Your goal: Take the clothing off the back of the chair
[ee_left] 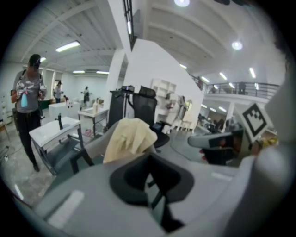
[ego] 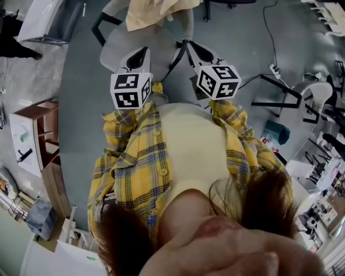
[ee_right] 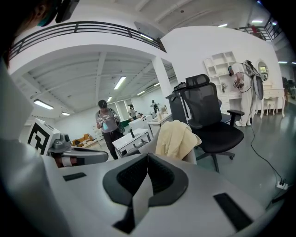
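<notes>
Facing pale clothing [ego: 156, 13] draped down the back of the grey chair [ego: 125, 46], straight ahead and apart, with left claw [ego: 137, 58] and right claw [ego: 200, 52] both pressed together, empty, equally near that chair.

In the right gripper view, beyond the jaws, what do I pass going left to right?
standing person → white table → pale yellow clothing → black office chair → white shelving
</notes>
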The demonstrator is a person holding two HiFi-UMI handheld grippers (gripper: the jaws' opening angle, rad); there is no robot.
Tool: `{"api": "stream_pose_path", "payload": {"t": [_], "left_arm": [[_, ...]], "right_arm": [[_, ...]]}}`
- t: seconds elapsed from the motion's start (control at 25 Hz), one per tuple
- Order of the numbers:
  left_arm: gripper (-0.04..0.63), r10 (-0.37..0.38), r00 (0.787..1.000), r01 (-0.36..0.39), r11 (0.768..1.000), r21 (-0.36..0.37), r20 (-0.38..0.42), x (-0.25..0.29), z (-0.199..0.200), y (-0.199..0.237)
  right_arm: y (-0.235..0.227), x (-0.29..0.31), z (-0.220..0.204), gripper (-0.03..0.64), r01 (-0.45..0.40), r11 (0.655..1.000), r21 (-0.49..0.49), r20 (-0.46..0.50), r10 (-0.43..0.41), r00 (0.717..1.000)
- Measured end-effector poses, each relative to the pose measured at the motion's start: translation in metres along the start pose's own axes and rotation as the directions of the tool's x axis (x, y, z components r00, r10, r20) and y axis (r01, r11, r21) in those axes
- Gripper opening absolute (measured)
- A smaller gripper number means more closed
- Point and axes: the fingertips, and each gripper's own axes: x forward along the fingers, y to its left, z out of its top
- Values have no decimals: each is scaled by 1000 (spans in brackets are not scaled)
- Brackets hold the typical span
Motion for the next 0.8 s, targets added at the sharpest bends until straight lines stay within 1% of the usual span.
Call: {"api": "stream_pose_path", "payload": {"t": [0.36, 0.6, 0.72, 0.8], "left_arm": [[6, -81, 996, 82, 996, 27, -28, 24, 4, 32], [6, -101, 994, 102, 994, 46, -34, 48, 13, 36], [6, -106, 994, 108, 993, 53, -29, 60, 16, 36], [6, -94, 995, 96, 994, 48, -33, 69, 19, 39]], "right_arm": [[8, 40, 9, 15, 44, 999, -4, -17, -44, 999], [-5, 54, 20, 15, 64, 998, 0, -26, -64, 998], [-13, 63, 23, 15, 56, 998, 0, -36, -56, 998], [-18, 69, 26, 15, 45, 999, 0, -44, -45, 998]]}}
